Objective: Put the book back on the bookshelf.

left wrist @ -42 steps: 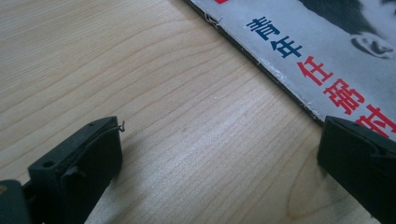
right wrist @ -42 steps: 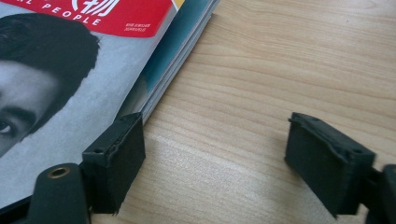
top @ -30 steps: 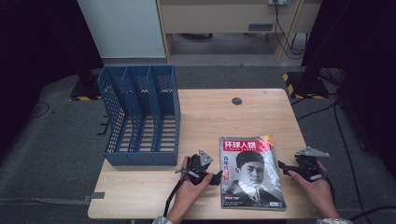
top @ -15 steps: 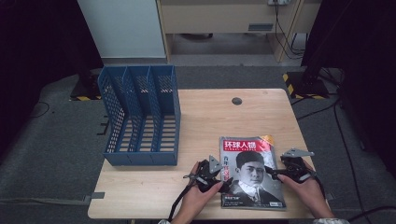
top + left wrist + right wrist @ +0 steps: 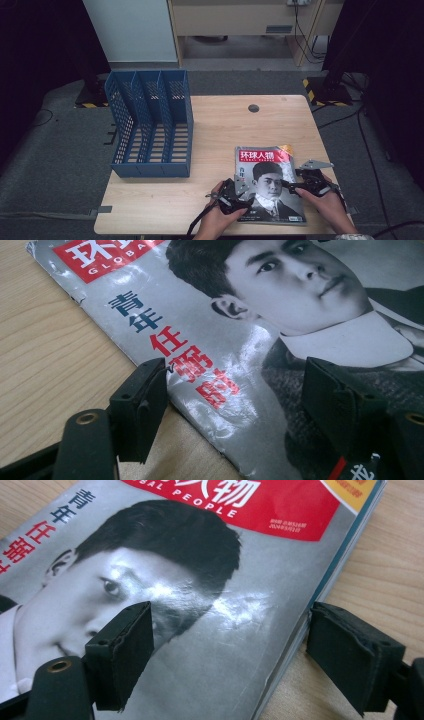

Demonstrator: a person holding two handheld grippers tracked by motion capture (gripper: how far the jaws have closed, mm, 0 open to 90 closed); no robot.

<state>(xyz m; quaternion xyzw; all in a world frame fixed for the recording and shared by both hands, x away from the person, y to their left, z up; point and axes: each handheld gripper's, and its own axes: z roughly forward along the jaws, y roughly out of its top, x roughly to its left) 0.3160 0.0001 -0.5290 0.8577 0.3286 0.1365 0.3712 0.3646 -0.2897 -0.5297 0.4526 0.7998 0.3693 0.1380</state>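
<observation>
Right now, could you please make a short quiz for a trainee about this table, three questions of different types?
1. True or false: the magazine stands inside the blue file rack.
2. The left gripper has its jaws: A) open across the magazine's edge, B) shut on the cover, C) inside the rack.
3. Fill in: the right gripper is ____ over the magazine's other edge.

Key: 1 false, it lies flat on the table; 2 A; 3 open.

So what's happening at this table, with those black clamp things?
A person holds a two-jaw gripper in each hand over a magazine lying flat on the wooden table. The left gripper straddles the magazine's left edge, the right gripper its right edge, both open, neither gripping. A blue three-slot file rack stands at the table's left.
</observation>
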